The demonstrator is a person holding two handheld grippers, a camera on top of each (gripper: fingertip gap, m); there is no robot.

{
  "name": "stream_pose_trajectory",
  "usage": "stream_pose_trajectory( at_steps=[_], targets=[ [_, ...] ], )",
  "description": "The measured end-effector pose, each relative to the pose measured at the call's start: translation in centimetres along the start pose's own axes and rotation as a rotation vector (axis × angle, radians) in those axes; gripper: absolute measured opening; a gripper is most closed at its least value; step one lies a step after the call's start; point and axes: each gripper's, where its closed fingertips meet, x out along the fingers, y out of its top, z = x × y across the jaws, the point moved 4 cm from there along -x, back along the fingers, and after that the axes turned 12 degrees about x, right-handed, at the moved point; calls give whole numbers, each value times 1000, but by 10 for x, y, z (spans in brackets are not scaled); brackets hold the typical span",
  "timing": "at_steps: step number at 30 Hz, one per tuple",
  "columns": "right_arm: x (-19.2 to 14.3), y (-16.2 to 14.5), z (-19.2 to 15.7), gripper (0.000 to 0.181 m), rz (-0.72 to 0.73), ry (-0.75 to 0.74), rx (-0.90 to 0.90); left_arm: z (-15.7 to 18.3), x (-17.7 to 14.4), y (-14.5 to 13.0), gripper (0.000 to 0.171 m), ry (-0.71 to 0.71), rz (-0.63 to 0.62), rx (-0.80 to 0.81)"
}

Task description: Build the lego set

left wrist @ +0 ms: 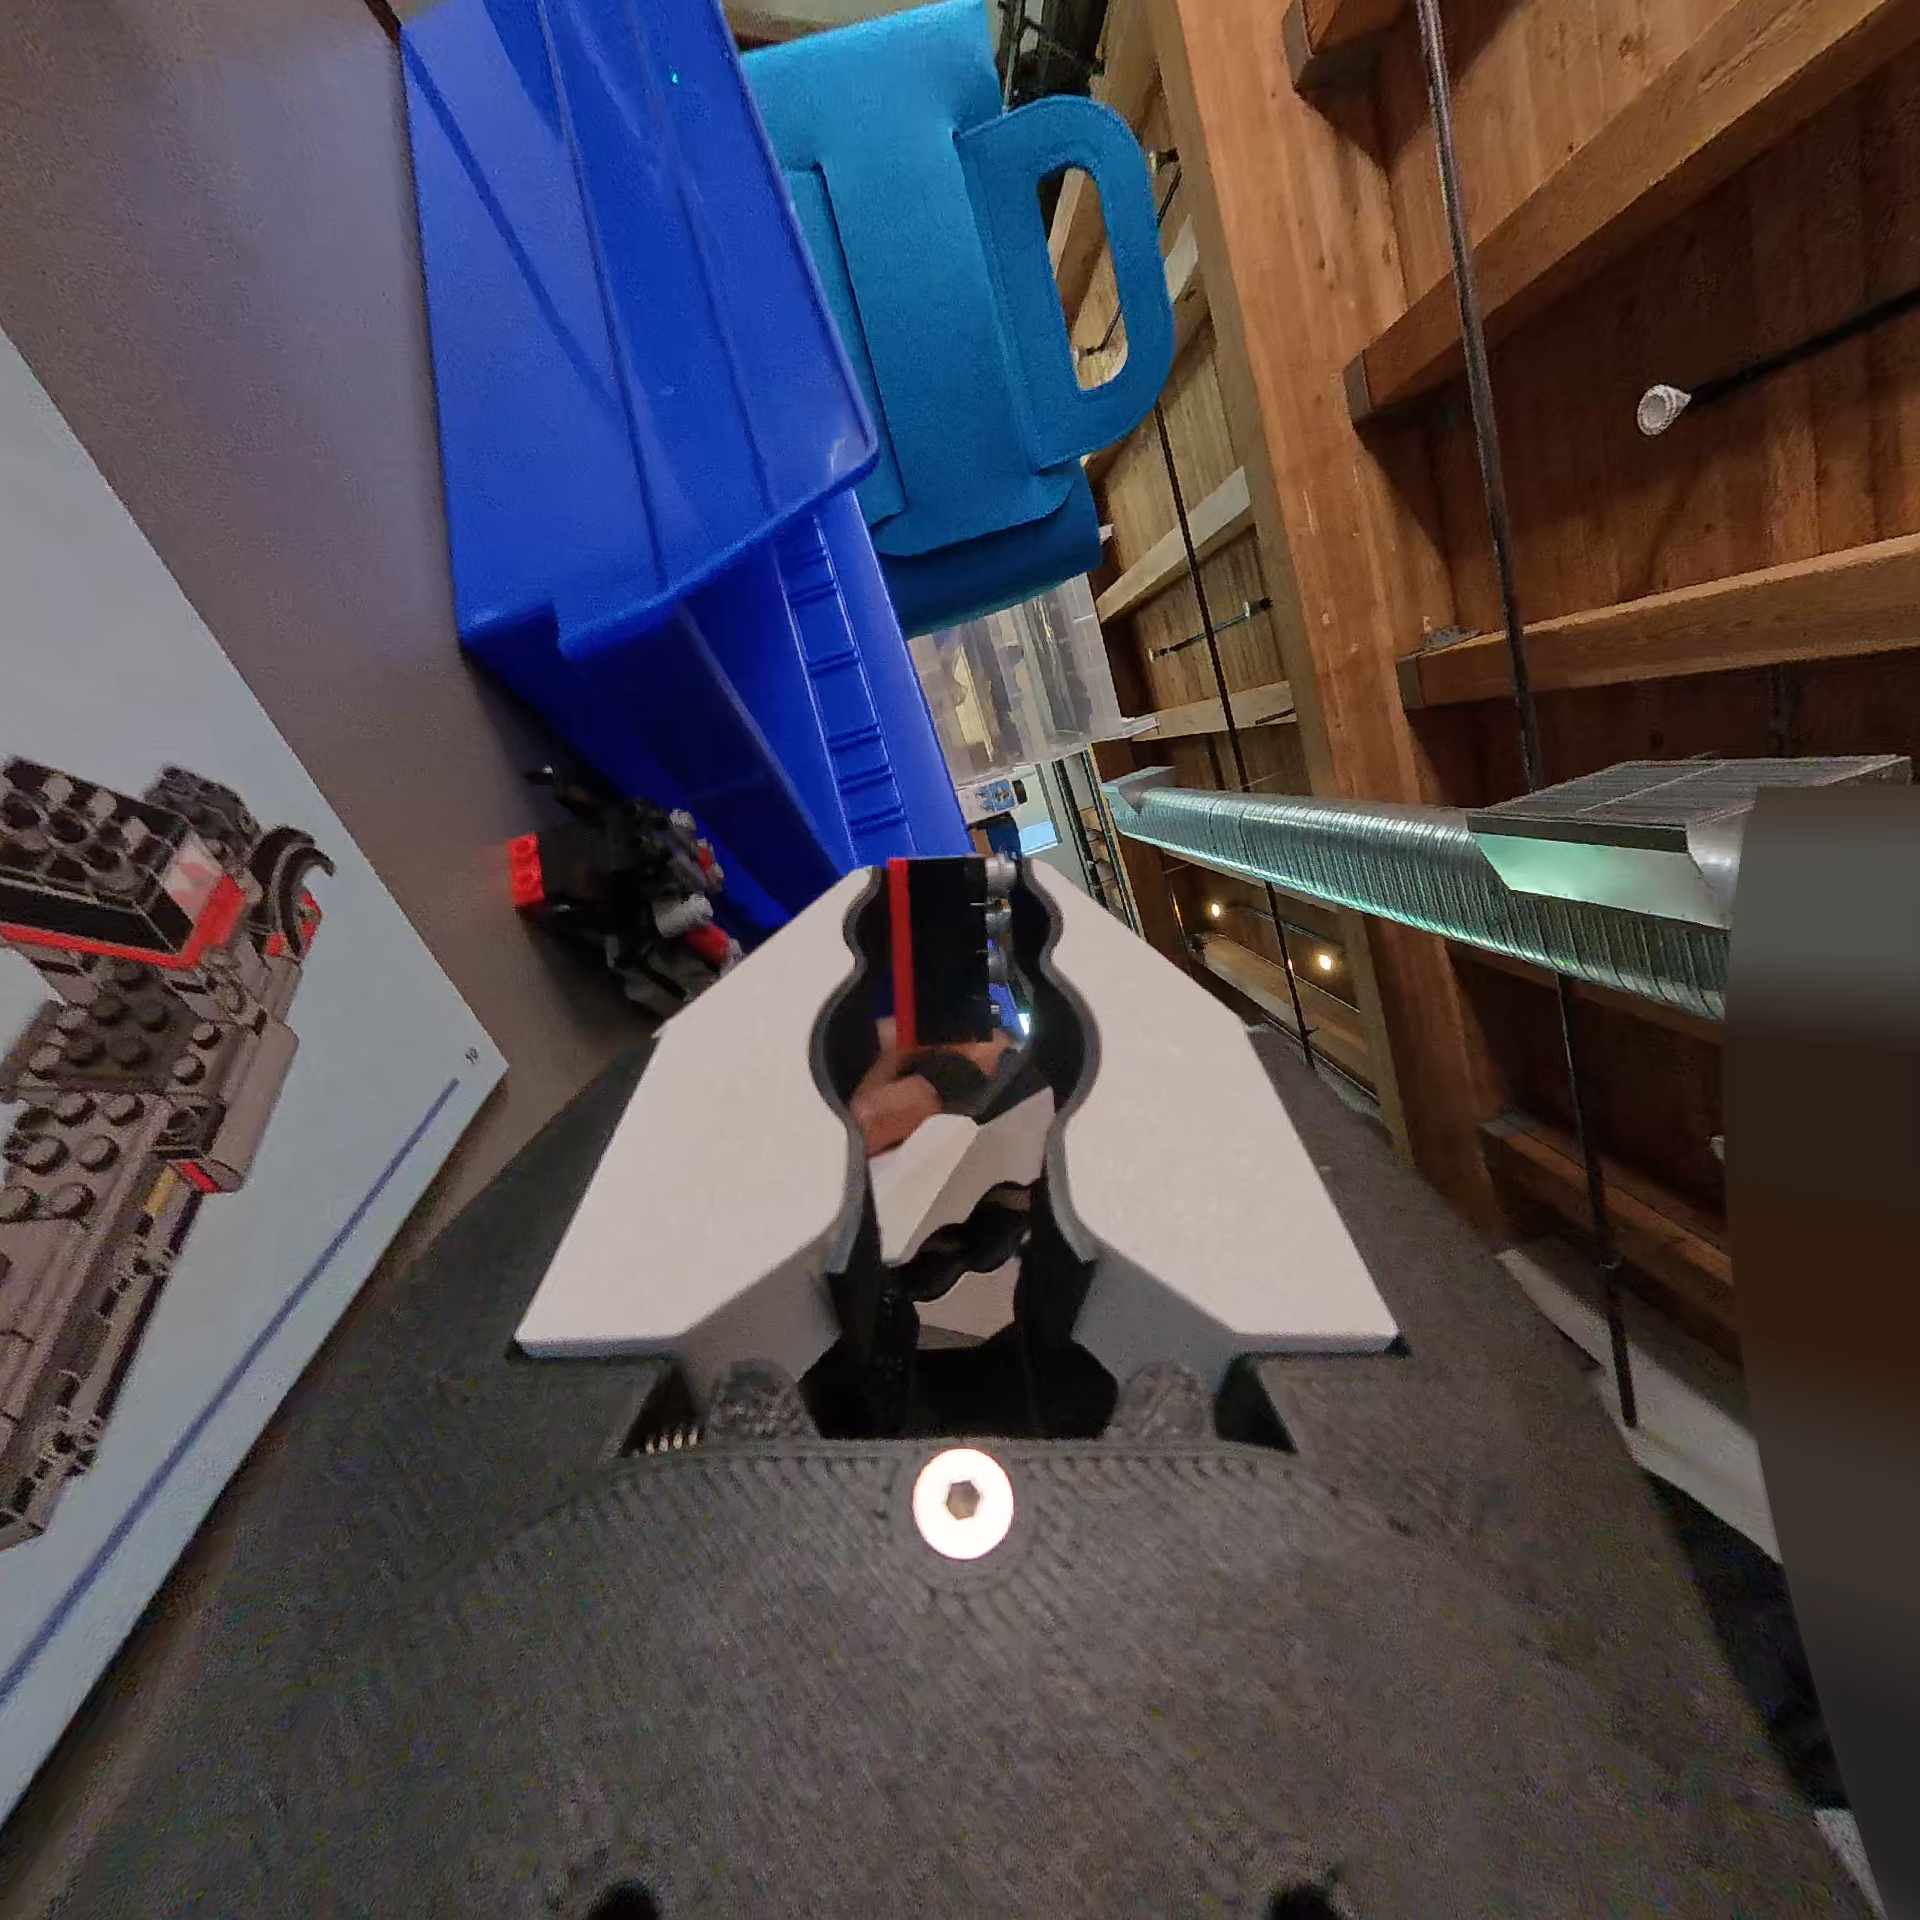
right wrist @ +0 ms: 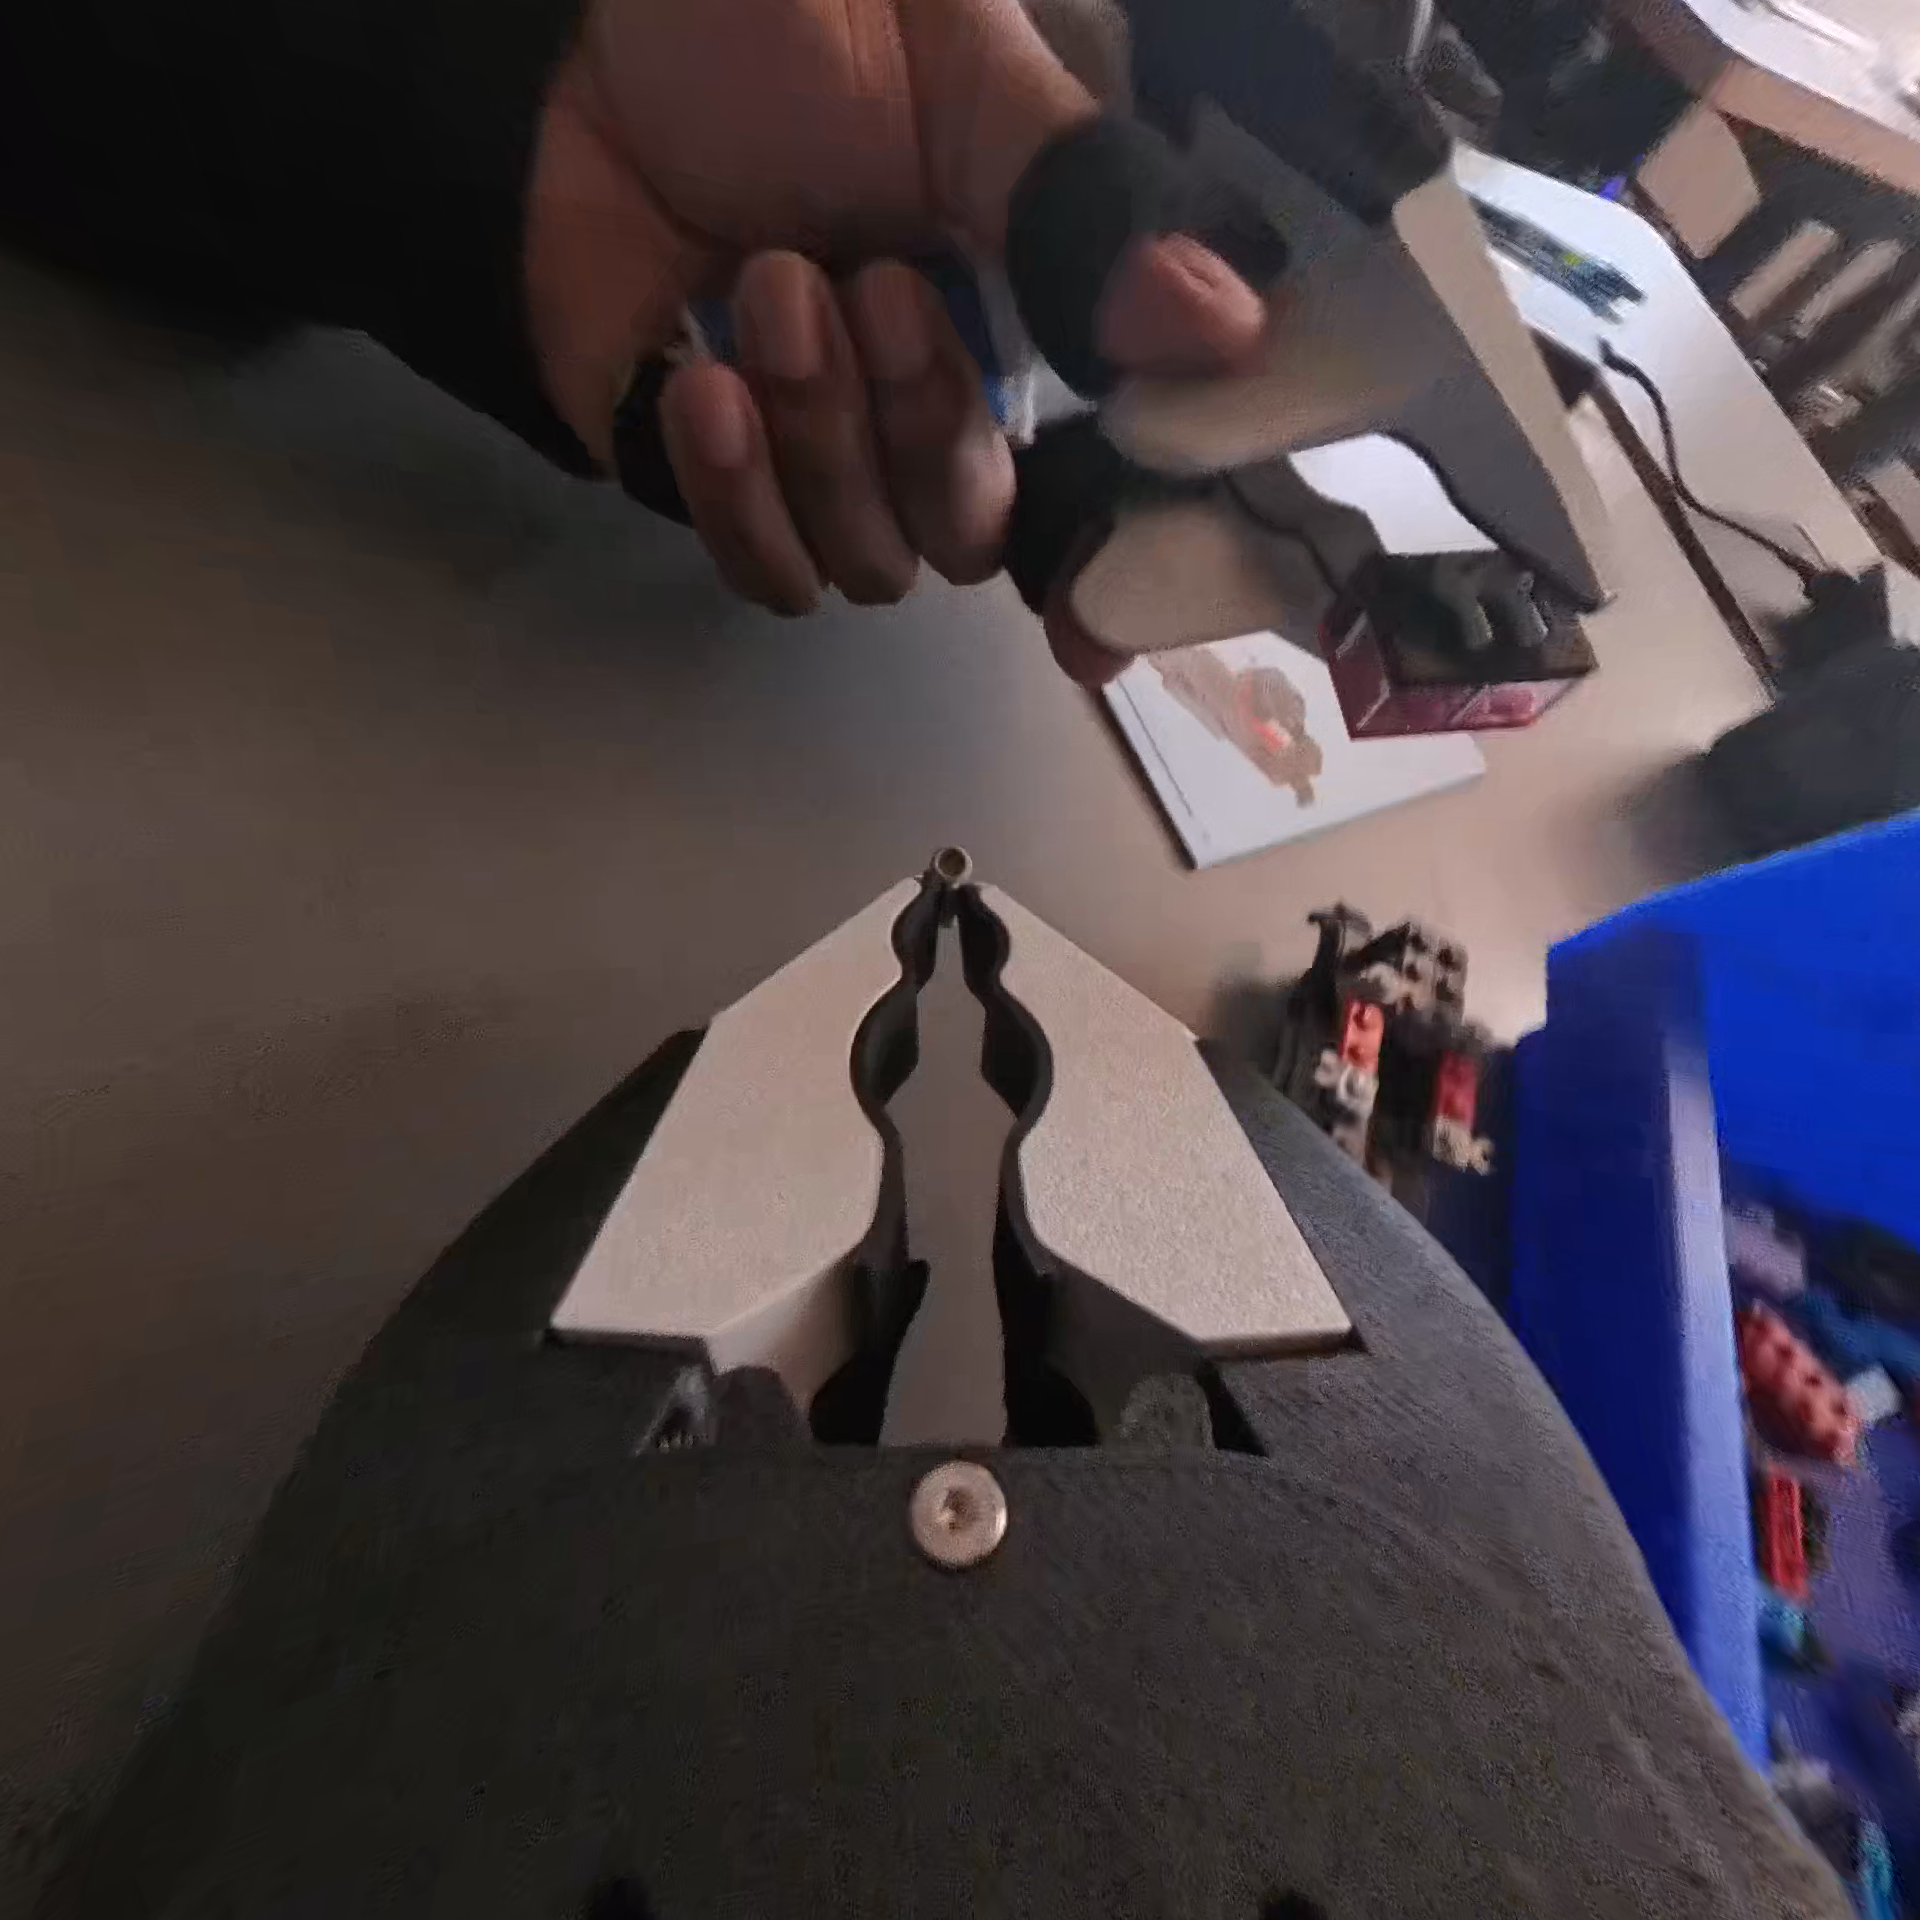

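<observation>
My left gripper (left wrist: 948, 914) is shut on a small black and red brick assembly (left wrist: 940, 951) with grey studs, held up off the table. Beyond it the partly built black, red and grey model (left wrist: 634, 909) lies on the table beside the blue bin (left wrist: 644, 416). My right gripper (right wrist: 948, 894) is shut on a tiny grey round piece (right wrist: 951, 864) at its tips, above the table. The model (right wrist: 1382, 1049) also shows in the right wrist view, next to the blue bin (right wrist: 1704, 1091) of loose bricks. The other gripper, held by a gloved hand (right wrist: 831, 364), hovers higher up there with its brick assembly (right wrist: 1455, 644).
The open instruction booklet (left wrist: 156, 1039) lies on the table at left; it also shows in the right wrist view (right wrist: 1299, 758). A blue felt bag (left wrist: 966, 312) sits behind the bin. Wooden shelving (left wrist: 1558, 416) stands at right. Cables and clutter (right wrist: 1766, 416) lie on a far table. The gap from one gripper's tips to the other's is roughly 10 cm.
</observation>
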Motion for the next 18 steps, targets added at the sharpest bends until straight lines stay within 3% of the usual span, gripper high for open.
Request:
stream_pose_trajectory(
  at_steps=[8,18],
  targets=[
    [1,7,14,19,75,25,3,-9,-2,5,23,10,8,18],
    [18,-1,24,21,-72,-45,152,-12,-3,6,23,22,14,5]
  ],
)
